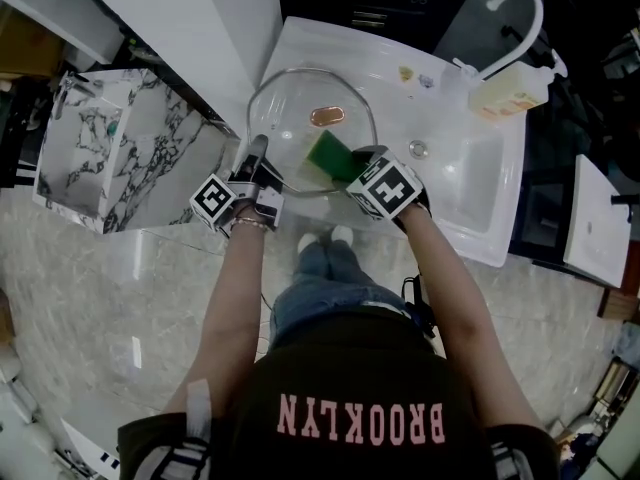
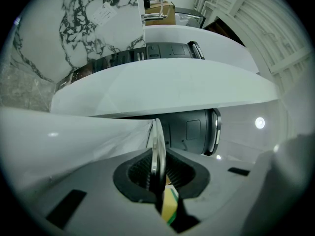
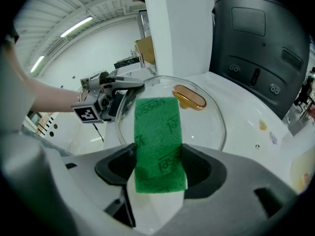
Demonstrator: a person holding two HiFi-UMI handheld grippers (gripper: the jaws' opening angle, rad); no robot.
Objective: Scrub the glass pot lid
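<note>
Scrubbing the lid [image 1: 312, 128] above the left end of the sink [image 1: 470, 183], one gripper holding and one wiping.

I have the lid lying roughly flat, its copper knob [image 1: 327, 116] just past centre. The left gripper [image 2: 158, 173] is pinched tight on the near-left rim, and the glass edge stands upright between the jaws. The right gripper [image 3: 160, 171] is closed on the sides of the sponge [image 3: 158, 141]. The sponge's green face is toward that gripper's camera and its far end reaches over the near-right part of the glass. I can't tell how firmly it presses. To do this well, I judge I should brace the rim hard with the left gripper and press lightly with the right. Short overlapping strokes should work out to the rim and round the knob. The wet glass may twist in the clamp.
</note>
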